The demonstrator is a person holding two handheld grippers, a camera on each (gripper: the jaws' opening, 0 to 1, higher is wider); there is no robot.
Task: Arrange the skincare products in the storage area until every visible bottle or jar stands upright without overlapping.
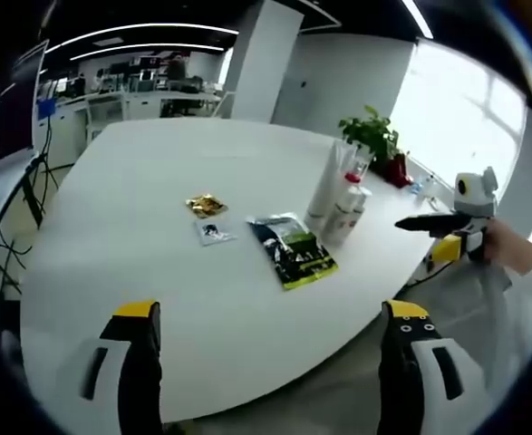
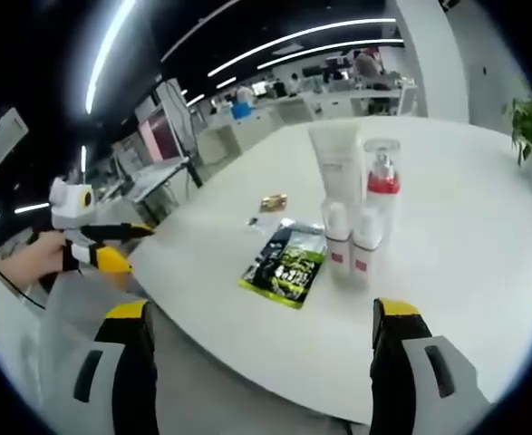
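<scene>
While both grippers hang off the table edge with nothing between the jaws, no contact with any product yet.

Left gripper [image 1: 270, 317]: jaws spread wide, released, holding nothing. Ahead of the left finger [image 1: 137, 337]: small gold sachet [image 1: 206, 205] and a small white card sachet [image 1: 213, 232] just beside it, both lying flat on the white table [image 1: 157, 172]. Ahead, between the fingers: dark green pouch [image 1: 293, 250], flat, apart from the sachets. Beyond the right finger [image 1: 409, 337]: cluster of white bottles [image 1: 342, 201], upright, packed close together. Potted plant [image 1: 374, 136] behind them at the far edge.

Right gripper [image 2: 258, 317]: jaws likewise spread, released, empty. Same pouch ahead between the fingers, leaning toward the left finger [image 2: 130, 337]. Ahead of the right finger [image 2: 401, 337]: tall white tube [image 2: 338, 163] standing cap-down, clear pump bottle with red band [image 2: 382, 181] beside it, two small white bottles with red bands [image 2: 353, 240] in front, touching or nearly so; cannot tell which.

Judgement: bottles probably grouped tight as a storage spot; all appear upright, so remaining work looks like the flat sachets and pouch, or spacing the cluster. Grippers likely held back and open to pick an approach. Risk: tight cluster, easy to topple a neighbour when reaching in.
</scene>
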